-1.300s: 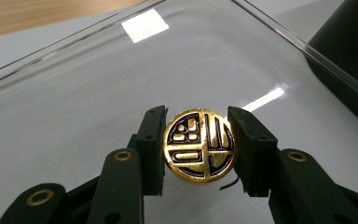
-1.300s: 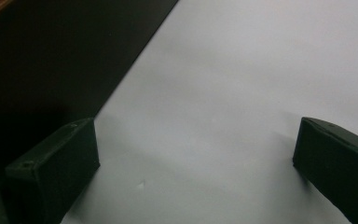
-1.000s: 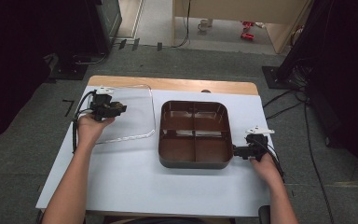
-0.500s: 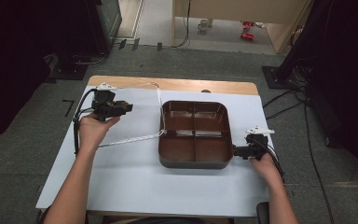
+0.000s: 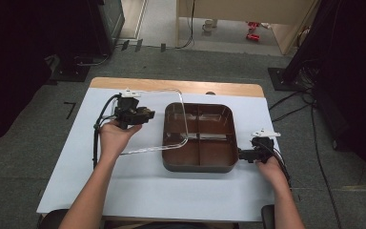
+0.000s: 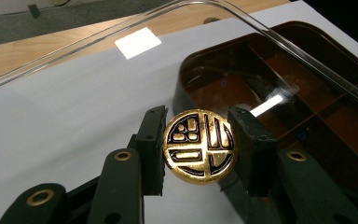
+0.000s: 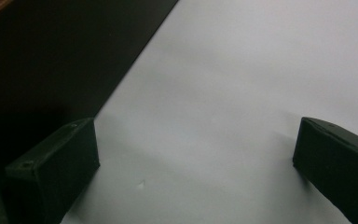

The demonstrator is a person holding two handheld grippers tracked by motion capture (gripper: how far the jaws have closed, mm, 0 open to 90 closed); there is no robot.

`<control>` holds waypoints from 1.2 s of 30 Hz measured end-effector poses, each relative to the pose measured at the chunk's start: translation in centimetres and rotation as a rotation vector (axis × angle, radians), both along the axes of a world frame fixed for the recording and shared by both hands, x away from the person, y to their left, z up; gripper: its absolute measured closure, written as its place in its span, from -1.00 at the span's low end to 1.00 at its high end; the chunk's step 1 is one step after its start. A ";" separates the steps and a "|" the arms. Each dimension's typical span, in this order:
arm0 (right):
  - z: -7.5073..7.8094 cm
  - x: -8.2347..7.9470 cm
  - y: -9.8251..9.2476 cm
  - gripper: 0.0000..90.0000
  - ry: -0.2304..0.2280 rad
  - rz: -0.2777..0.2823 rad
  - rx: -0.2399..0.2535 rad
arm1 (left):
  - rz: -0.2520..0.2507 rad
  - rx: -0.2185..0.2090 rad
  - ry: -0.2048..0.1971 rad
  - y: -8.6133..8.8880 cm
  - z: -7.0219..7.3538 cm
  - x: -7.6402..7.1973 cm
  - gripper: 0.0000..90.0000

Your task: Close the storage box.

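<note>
A dark brown tray (image 5: 200, 168) with several compartments sits mid-table. My left gripper (image 5: 145, 114) is shut on the round gold knob (image 6: 199, 145) of a clear plastic lid (image 5: 162, 124). The black pads press the knob from both sides. The lid hangs tilted above the table, and its right edge overlaps the tray's left compartments (image 6: 307, 84). My right gripper (image 5: 242, 155) rests low on the white table at the tray's right front corner. Its jaws stand wide open (image 7: 191, 163) with only bare table between them, and the tray's dark wall (image 7: 51, 56) lies beside one pad.
The white table top (image 5: 171, 191) has a wooden strip (image 5: 171, 86) along its far edge. Cables trail from both grippers. Grey floor, dark equipment stands and cables surround the table.
The left gripper has carried the clear lid to the right and upward, from beside the tray to overlapping its left side. The right hand has stayed put.
</note>
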State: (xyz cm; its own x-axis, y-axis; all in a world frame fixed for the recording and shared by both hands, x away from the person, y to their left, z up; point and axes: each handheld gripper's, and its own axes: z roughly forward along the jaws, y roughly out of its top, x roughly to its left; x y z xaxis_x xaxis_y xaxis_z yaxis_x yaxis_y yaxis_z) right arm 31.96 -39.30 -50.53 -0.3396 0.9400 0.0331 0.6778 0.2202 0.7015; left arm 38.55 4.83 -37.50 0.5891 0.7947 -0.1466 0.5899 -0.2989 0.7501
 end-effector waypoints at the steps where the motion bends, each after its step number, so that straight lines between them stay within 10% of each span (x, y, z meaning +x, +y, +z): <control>1: 0.0 0.0 0.0 -1.00 0.000 0.000 0.000 | -0.007 0.010 0.001 -0.5 0.0 0.0 0.33; 19: 0.0 0.0 0.0 -1.00 0.004 -0.003 0.002 | -0.109 0.051 0.003 -9.7 -1.2 -1.2 0.33; 36: 0.0 0.0 0.0 -1.00 0.003 -0.002 0.002 | -0.134 0.086 0.026 -14.8 -3.4 -0.9 0.33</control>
